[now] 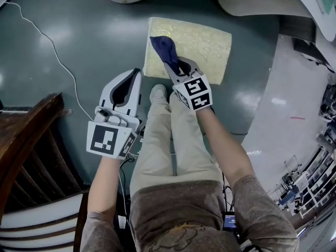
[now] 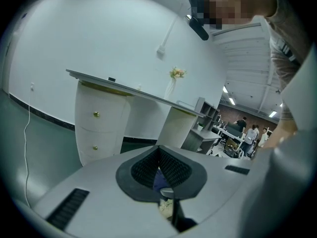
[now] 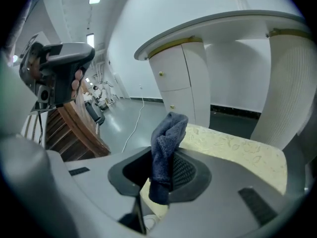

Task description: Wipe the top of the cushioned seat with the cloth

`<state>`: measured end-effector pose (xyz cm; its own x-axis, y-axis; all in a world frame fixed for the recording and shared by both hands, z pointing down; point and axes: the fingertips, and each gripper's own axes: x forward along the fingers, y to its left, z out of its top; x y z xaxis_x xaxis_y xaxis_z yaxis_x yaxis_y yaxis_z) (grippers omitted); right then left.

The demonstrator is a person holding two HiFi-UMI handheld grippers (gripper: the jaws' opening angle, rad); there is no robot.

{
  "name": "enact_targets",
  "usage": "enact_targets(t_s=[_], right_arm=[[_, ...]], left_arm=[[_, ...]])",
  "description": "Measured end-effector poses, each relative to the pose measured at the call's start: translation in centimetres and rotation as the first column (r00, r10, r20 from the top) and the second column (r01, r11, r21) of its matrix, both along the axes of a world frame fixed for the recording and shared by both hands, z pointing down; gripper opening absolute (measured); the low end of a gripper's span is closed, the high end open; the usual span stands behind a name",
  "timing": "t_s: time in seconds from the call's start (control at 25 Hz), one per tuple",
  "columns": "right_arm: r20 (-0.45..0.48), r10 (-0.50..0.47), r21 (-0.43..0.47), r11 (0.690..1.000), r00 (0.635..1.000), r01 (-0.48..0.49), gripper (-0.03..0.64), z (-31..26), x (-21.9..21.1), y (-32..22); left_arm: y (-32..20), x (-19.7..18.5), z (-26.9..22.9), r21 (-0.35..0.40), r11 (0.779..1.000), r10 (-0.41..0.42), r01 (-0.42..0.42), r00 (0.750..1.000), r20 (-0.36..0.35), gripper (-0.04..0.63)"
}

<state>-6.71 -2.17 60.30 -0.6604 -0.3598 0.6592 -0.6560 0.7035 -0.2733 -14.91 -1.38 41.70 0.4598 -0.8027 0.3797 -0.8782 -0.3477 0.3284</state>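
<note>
The dark blue cloth (image 1: 163,49) is bunched into a narrow strip, its long axis in line with the right tongs (image 1: 177,67) that clench its lower end. Its free end sticks out past their tips and points away from the person over the near left part of the cushioned seat (image 1: 207,43). That pale yellow seat lies on the floor (image 1: 63,41) with its long side across the head view, and the left tongs (image 1: 134,76) hang closed on nothing, above the floor just left of it.
</note>
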Motion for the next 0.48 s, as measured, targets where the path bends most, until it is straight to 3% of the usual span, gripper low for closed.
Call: enact_targets(t_s=[0.28,0.48], right_arm=[[-0.074,0.131,0.031,0.991,0.989,-0.129,0.094,-0.1,7.8,0.3],[-0.153,0.243,0.045,0.97,0.958,-0.238,0.094,0.6,15.1,1.9]], left_arm=[[0.1,3.1,0.2,0.008,0.997,0.083,-0.083,0.996,-0.015,0.015],[0.6,5.6,0.3,0.013,0.988,0.155,-0.155,0.988,-0.022,0.015]])
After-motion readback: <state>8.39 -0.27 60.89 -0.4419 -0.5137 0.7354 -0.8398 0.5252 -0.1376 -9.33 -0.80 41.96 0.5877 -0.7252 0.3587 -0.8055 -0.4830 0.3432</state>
